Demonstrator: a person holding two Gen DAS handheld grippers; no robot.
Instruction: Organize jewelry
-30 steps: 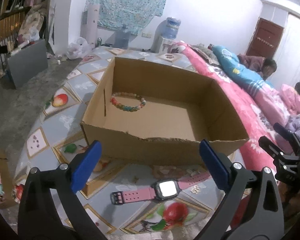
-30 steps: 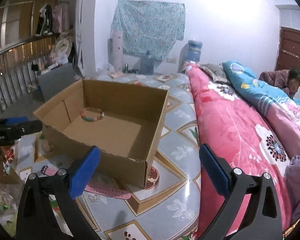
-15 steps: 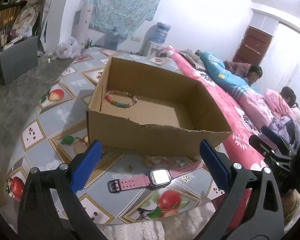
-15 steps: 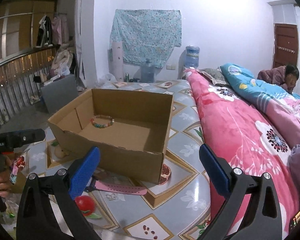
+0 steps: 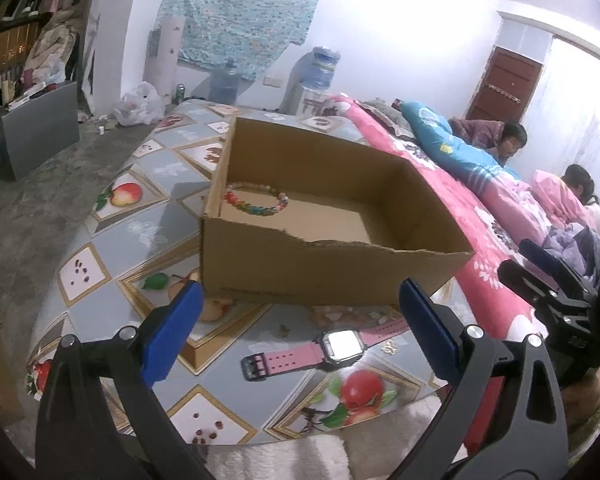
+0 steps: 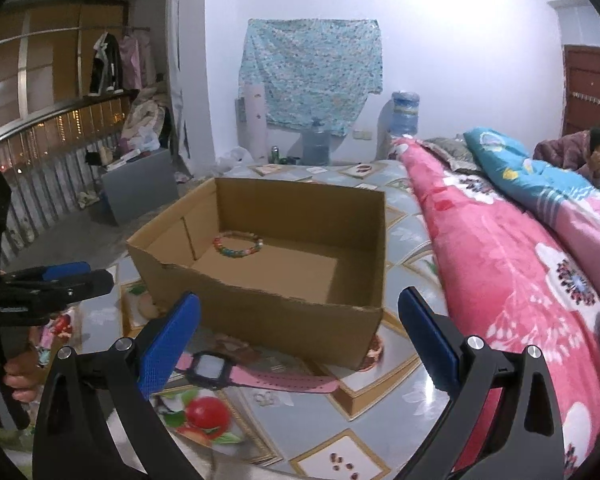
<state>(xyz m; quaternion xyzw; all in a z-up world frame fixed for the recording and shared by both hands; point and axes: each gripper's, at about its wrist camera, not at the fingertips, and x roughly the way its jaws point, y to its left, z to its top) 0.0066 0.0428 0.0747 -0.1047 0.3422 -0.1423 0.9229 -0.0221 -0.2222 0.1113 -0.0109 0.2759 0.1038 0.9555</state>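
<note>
The bed's patterned cover (image 5: 132, 240) fills most of what I see, its near edge cut off under my grippers. Beside it lies a pink blanket (image 6: 500, 264), running out of the right wrist view. On the cover stands the cardboard box (image 5: 324, 272), its top open and its near wall torn ragged; that wall hides the near strip of the floor inside. The pink watch (image 5: 332, 350) lies flat on the cover just in front of the box; from the right wrist its strap end is hidden behind my blue finger (image 6: 168, 348). The beaded bracelet (image 5: 256, 200) lies in the box's far left corner. My left gripper (image 5: 300, 332) and right gripper (image 6: 300, 334) both gape wide, holding nothing.
</note>
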